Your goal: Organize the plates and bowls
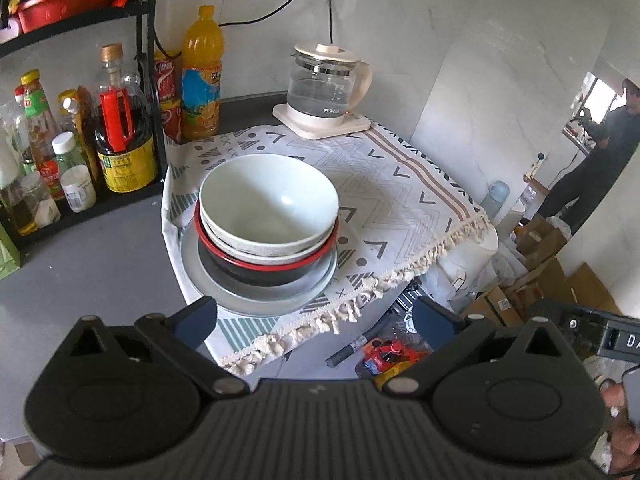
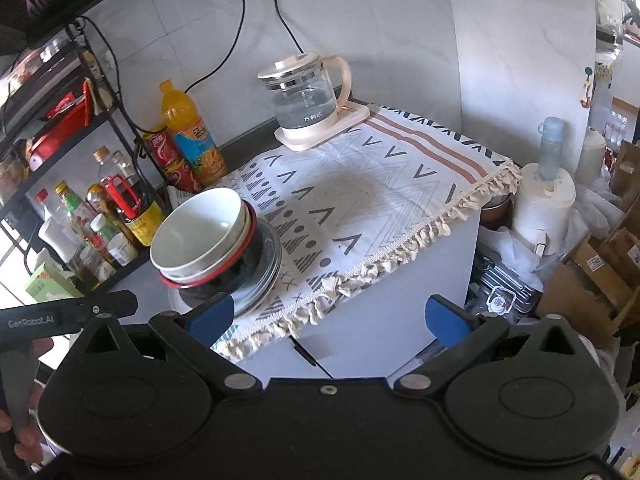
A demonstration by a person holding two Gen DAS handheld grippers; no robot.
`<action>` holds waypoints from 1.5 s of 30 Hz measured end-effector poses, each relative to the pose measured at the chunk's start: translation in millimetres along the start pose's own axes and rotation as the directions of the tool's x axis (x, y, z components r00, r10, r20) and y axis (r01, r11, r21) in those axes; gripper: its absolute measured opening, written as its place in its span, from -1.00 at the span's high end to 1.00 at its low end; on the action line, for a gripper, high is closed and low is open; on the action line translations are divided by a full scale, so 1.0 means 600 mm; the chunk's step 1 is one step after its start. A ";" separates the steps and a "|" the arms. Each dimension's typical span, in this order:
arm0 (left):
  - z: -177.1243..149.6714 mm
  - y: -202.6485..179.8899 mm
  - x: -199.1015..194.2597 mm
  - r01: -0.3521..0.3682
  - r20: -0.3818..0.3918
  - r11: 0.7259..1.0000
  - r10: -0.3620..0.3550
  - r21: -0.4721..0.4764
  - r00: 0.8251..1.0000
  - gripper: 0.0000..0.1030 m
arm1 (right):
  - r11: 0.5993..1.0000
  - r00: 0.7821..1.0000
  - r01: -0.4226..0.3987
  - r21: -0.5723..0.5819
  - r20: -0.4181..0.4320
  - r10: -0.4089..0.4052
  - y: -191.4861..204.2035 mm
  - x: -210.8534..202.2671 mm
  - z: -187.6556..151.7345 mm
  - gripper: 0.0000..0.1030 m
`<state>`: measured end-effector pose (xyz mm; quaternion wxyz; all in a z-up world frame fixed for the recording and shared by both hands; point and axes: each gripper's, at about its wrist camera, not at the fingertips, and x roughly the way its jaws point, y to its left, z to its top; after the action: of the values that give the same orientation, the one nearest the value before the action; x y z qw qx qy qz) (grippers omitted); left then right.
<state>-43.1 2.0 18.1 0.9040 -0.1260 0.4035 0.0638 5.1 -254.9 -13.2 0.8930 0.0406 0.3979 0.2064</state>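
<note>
Bowls stacked on a plate, both grippers spread and empty

Bowls are sitting nested on a grey plate [image 1: 256, 300] at the left end of a patterned cloth [image 1: 400, 200] on the counter. A pale green bowl [image 1: 269, 200] is resting on top, a speckled white bowl [image 1: 260, 254] is lying under it, and a black bowl with a red rim [image 1: 256, 272] is sitting at the bottom; the whole stack is leaning slightly.

In the left wrist view the stack is filling the centre-left of the frame, just above the left gripper [image 1: 316, 322]. Its blue-padded fingers are standing wide apart with nothing between them, and its left finger is lying close below the plate's edge without touching it.

In the right wrist view the stack [image 2: 200, 236] is showing at centre-left, above the left finger of the right gripper [image 2: 328, 318], whose fingers are likewise spread wide and holding nothing.

The left view is showing, at the far right, a person reflected in a mirror, and a red bottle on the floor below the cloth's fringe. The right view is showing instead the wall sockets at the top, a paper roll [image 2: 544, 208] at the right with a blue bottle standing on it, and more of the glass kettle [image 2: 304, 100] sideways.
</note>
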 end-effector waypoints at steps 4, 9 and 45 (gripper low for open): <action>-0.017 -0.006 -0.012 0.000 -0.001 1.000 0.000 0.024 1.000 -0.99 | 1.000 1.000 0.019 -0.025 0.008 -0.019 0.005 -0.016 -0.011 -1.00; -0.032 -0.012 -0.024 -0.003 0.001 0.999 0.003 0.043 1.000 -0.99 | 0.999 1.000 0.023 -0.038 0.013 -0.023 0.006 -0.034 -0.025 -1.00; -0.060 -0.005 -0.075 -0.009 0.001 0.999 0.009 0.044 1.000 -0.99 | 0.997 0.999 0.042 -0.070 0.036 -0.040 0.014 -0.086 -0.052 -1.00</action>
<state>-97.8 -11.8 29.2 0.9064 -0.1042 0.4051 0.0590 -51.3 -270.7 3.7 0.9047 0.0045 0.3755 0.2012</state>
